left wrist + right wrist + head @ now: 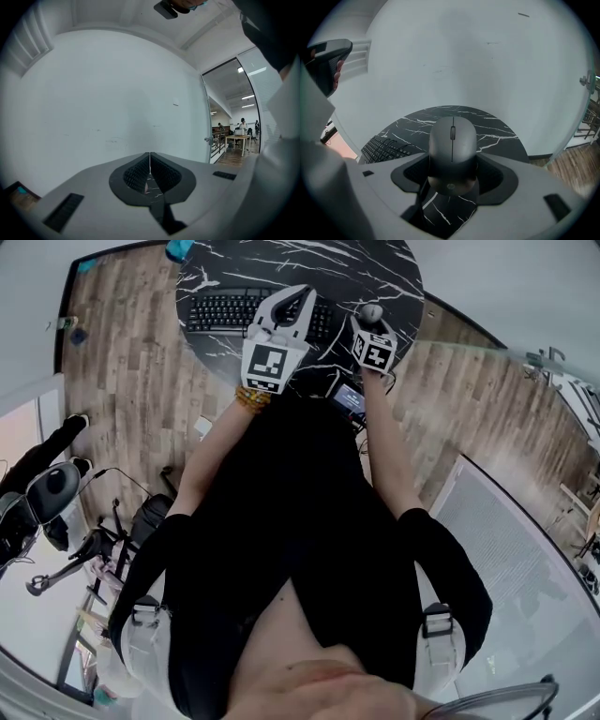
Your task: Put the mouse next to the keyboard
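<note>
Right gripper (452, 165) was clamped on the mouse (452, 140). The jaws pressed its two flanks at the rear, logo end, and the wheel end jutted forward past the fingertips, so we read the mouse's long axis as running straight along the tongs and away from the person. Left gripper (150, 157) had its jaws together with nothing between them, only a sliver of marbled top showing through the slit, and it pointed up toward the wall (117, 93). In the head view the left gripper hung over the right end of the keyboard (220, 310), and the right one, mouse at its tip, was just beside that end, further right. From the held mouse the keyboard lay to the left and a little lower, its long axis crosswise to the mouse's. We judged the mouse to be off the surface, since tabletop showed beneath it, and the bare patch right of the keyboard to be nearer the right hand. The coming move looked mostly like a lowering, with the mouse kept square to the keyboard's short edge. Surface: round table (384, 268), black with white marble veining, glossy. Room: plain pale wall behind, wood-plank floor (122, 362), glass partition (225, 103) with a desk (239, 139) beyond it.
</note>
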Demonstrator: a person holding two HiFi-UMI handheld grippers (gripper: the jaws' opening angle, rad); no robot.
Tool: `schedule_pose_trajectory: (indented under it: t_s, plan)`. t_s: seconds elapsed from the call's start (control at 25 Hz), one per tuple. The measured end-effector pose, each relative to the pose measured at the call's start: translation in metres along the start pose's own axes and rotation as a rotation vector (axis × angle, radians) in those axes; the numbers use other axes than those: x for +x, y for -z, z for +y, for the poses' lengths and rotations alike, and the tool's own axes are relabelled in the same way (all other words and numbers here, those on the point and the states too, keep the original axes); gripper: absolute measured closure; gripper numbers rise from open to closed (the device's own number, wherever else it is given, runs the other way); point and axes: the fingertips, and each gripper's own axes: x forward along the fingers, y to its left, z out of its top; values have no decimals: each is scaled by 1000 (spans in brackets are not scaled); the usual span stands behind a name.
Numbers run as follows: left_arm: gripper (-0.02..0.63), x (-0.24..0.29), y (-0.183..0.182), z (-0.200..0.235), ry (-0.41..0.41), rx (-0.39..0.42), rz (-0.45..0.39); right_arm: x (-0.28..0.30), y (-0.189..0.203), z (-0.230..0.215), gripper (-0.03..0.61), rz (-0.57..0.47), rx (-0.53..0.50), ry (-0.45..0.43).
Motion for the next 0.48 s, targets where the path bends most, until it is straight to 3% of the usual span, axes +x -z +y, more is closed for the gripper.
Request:
schedule_pose_trajectory:
  t_s: [0.48]
  plan:
    - [597, 1, 7, -9, 22, 5, 25, 16, 34, -2, 291, 108, 26, -5]
